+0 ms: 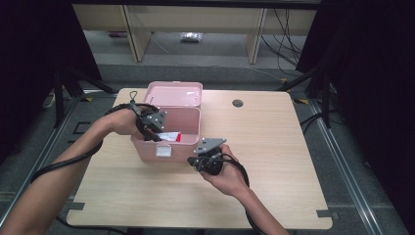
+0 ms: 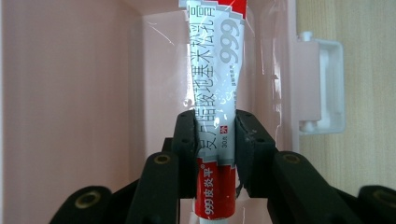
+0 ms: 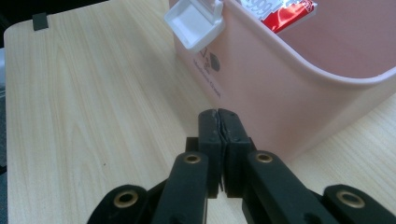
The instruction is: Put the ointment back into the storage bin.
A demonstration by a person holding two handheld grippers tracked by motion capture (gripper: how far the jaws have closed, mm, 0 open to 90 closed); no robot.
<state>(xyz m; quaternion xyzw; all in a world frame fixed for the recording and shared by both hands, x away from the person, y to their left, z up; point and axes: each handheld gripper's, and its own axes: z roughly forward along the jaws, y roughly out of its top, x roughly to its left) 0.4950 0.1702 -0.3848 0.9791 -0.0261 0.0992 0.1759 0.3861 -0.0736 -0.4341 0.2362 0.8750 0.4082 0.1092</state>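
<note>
Over pink box (image 1: 169,142) | left gripper (image 2: 215,135) jaws clamp ointment tube (image 2: 215,74) | right gripper (image 3: 219,116) jaws together, empty

The table (image 1: 274,161) is seen from above the person's side in the high view, looking forward and down from some way off, so that the whole tabletop and the floor beyond are taken in. The left gripper view is taken along the left gripper (image 2: 215,128), very near, facing into the pink box (image 2: 70,93), where the red-and-white tube (image 2: 215,79) is seen between its jaws and a white latch (image 2: 322,88) beyond to one side. The right gripper view is taken low along the right gripper (image 3: 219,122), facing the box's outer wall just ahead. The box, latch and, probably, the same tube are shared by all three views.
</note>
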